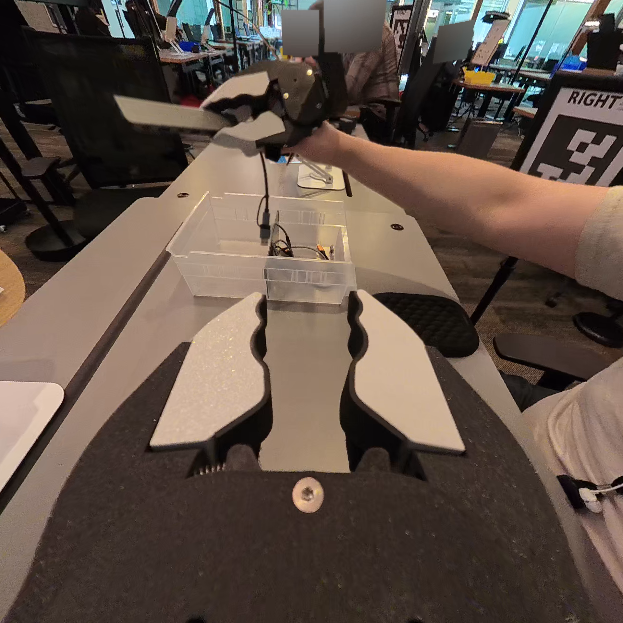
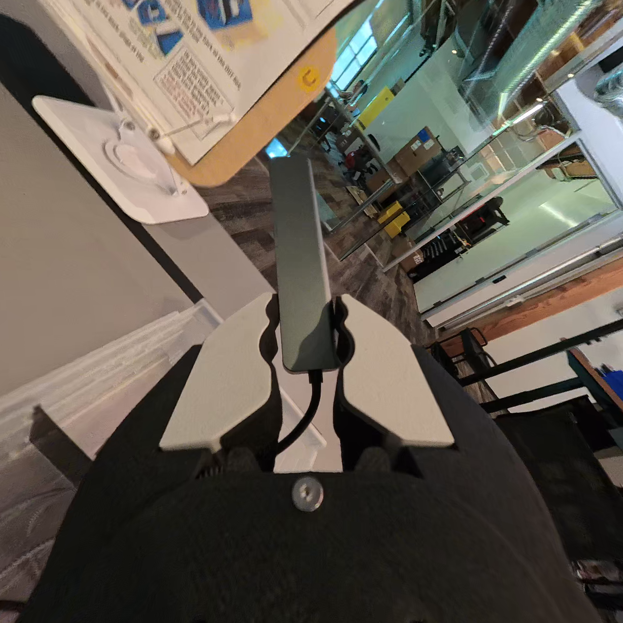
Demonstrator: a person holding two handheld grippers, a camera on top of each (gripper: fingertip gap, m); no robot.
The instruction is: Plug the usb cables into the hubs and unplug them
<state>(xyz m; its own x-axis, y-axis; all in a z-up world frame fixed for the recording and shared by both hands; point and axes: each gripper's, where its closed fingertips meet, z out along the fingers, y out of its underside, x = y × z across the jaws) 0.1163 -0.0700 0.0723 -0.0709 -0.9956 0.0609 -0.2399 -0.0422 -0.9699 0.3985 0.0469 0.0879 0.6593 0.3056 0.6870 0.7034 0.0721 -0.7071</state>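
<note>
my right gripper [image 2: 305, 333] is clamped on the cable end of the slim grey hub [image 2: 298, 263], holding it up in the air well above the clear divided bin [image 1: 215, 266]; in the left wrist view the hub [image 1: 168, 116] runs long-axis out to the left from those fingers, roughly level; its own short black cable [image 1: 264, 188] hangs straight down from the grip, the plug [image 1: 265, 232] dangling just over the bin's left compartment; my left gripper [image 1: 306, 337] is apart and holds nothing, low over the grey table [image 1: 101, 269], just short of the bin's near wall;

the loose usb cables [image 1: 290, 249] lie bundled in the bin's right compartment, almost dead ahead of the left gripper and far nearer to it than to the right one; so i judge the coming move is the left's: forward over the near wall and down into that compartment for a plug; the divider and walls box the bundle in tightly, so room for the fingers is only from above; the dangling plug hangs beside that path and could snag; i can't make out which side of the hub carries the ports; the black mat [image 1: 428, 320] lies to the right, clear of the reach.
</note>
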